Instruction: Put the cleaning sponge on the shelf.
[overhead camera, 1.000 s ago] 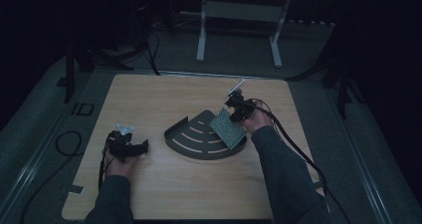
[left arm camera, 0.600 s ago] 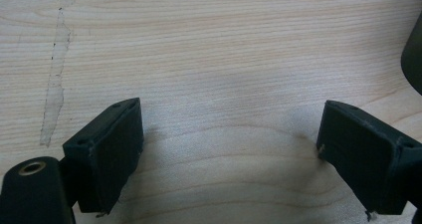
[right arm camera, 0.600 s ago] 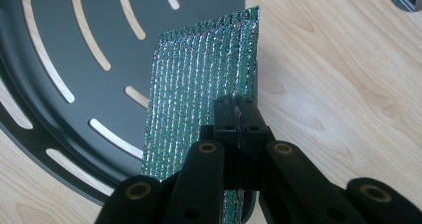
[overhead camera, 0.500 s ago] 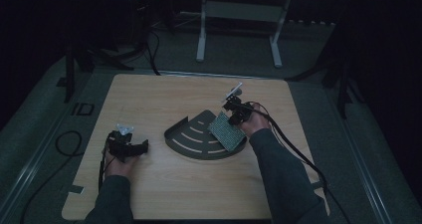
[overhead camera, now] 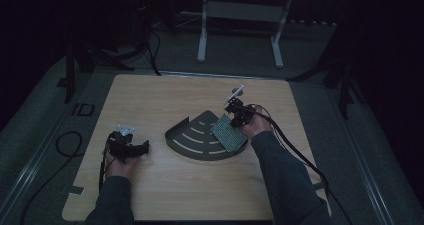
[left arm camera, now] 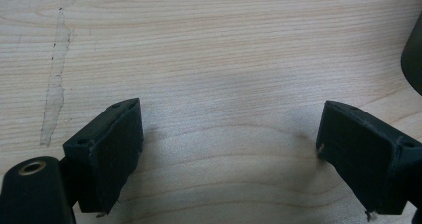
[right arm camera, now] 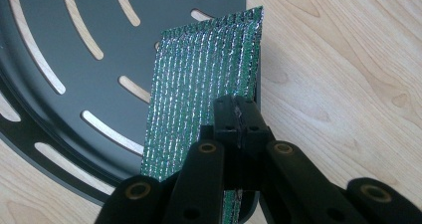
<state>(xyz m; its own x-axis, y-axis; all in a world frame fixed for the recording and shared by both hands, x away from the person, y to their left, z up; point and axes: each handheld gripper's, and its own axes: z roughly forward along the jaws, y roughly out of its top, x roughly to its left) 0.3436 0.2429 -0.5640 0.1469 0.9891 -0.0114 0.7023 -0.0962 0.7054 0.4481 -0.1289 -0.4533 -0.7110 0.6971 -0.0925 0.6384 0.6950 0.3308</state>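
one pale wood table [overhead camera: 200, 195]; grey floor [overhead camera: 365, 115], dark room beyond.

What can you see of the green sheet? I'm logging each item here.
The green sheet is a thin, flat rectangle with a shiny woven or gridded texture, silvery glints across it. The right gripper pinches it at one edge, jaws closed. It lies tilted over the right side of the dark slotted fan-shaped tray, overhanging its edge above the wooden table.
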